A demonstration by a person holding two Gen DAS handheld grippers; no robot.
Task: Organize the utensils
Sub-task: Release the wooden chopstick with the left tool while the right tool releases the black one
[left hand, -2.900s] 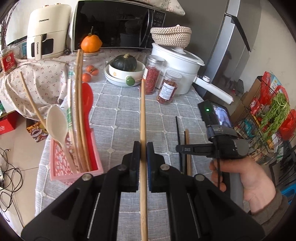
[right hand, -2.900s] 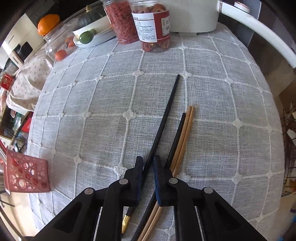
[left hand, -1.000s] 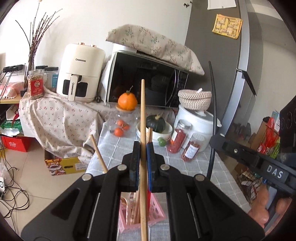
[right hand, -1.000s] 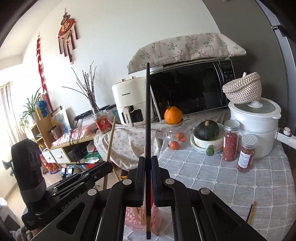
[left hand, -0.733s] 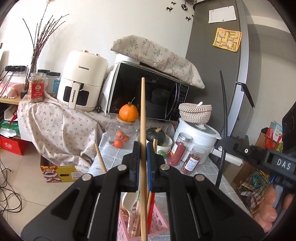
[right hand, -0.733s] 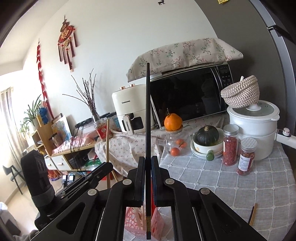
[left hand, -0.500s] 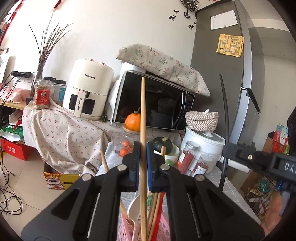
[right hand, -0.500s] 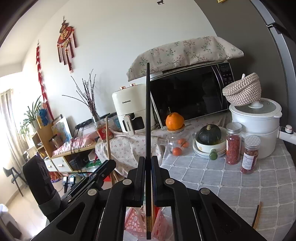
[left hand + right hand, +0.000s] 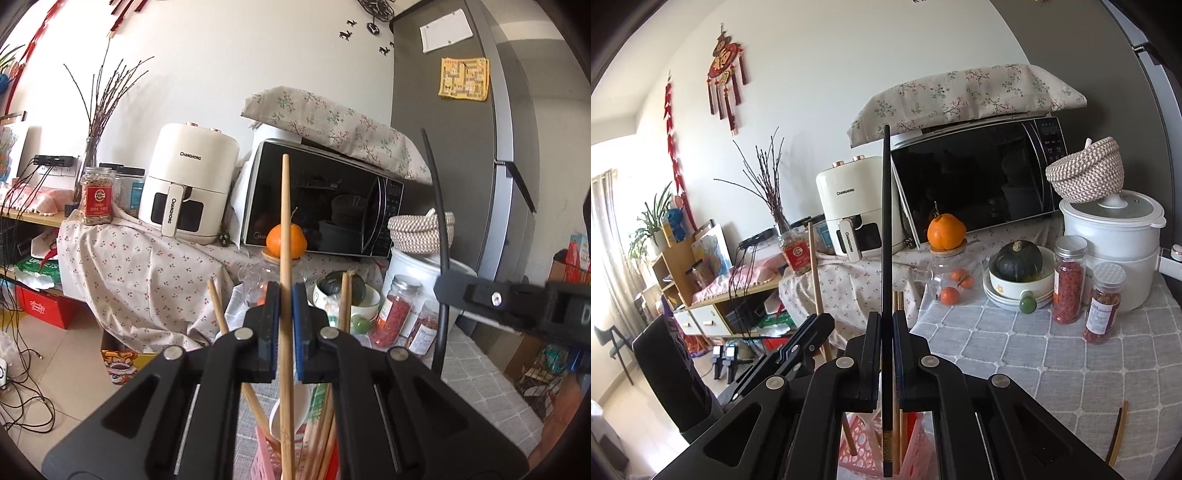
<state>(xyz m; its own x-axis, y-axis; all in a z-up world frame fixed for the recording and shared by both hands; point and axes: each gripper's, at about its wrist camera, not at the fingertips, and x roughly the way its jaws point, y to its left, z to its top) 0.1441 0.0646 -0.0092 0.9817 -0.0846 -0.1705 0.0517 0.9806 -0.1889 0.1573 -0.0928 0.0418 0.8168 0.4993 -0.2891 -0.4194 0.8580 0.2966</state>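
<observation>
While each tool clamps one upright chopstick, left tool (image 9: 284,325) wooden (image 9: 284,221), right tool (image 9: 886,354) black (image 9: 886,229), both hang over the pink basket (image 9: 864,450) at the worktop's (image 9: 1034,354) edge.

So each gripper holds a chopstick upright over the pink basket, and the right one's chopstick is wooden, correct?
Not quite. The right gripper is shut on a black chopstick, as the right wrist view shows. The wooden chopstick is in the left gripper. Both stand upright over the pink basket.

The chopstick (image 9: 285,236) looks like bare matt wood. The basket (image 9: 916,439) is pink plastic. The tablecloth (image 9: 1015,343) is coarse grey woven cloth.
</observation>
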